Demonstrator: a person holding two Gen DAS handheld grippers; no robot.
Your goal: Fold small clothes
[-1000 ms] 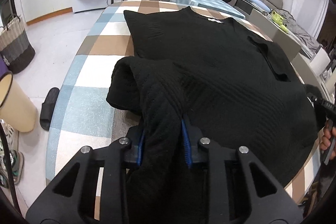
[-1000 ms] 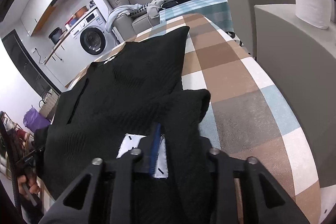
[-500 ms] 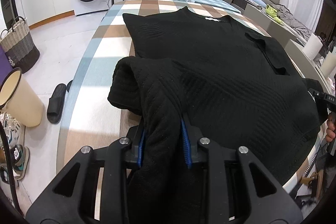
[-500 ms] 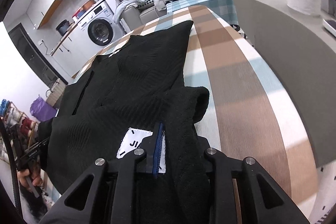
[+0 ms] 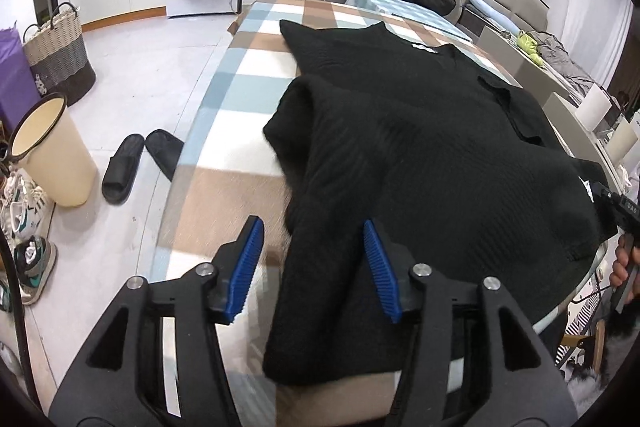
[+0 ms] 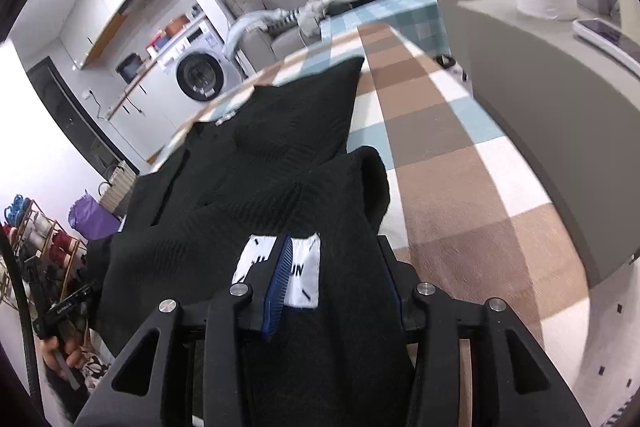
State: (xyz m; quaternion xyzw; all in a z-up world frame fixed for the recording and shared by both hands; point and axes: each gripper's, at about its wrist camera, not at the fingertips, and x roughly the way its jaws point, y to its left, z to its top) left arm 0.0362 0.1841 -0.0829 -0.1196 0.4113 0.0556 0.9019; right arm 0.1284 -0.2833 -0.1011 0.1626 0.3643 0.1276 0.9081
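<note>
1. Black knit sweater (image 5: 432, 131) spread on checked table (image 5: 256, 39), collar twd far end, hem at near edge; covers most of table's width.
2. Done so far, by look of it: both sleeves brought in over body – left sleeve (image 5: 320, 267) folded back along left side, right sleeve (image 6: 336, 327) same on right side, white label (image 6: 304, 275) showing on it.
3. Left to do, prob: smooth sleeves, fold body in half hem-to-collar, maybe once more. Roughly a third through, judging by shape only.
4. Left gripper (image 5: 314, 267): jaws opening, medium-wide; blue pads clear of cloth on both sides, sleeve lying loose between them. Not gripping.
5. Right gripper (image 6: 336, 287): jaws opening too; sleeve between fingers, left pad lying over label. Right pad mostly hidden by cloth, so contact there can't be told; looks like release.
6. Vs earlier frames: both grippers were clamped tight on sleeve cloth, pads pinched close; now spread apart. Left view pulled back twd near edge – more floor, slippers (image 5: 136, 163) & cream bin (image 5: 52, 155) in shot. Sleeve folds lie abt same on sweater.
7. Person's other hand visible at frame edge in each view, holding opposite gripper handle.
</note>
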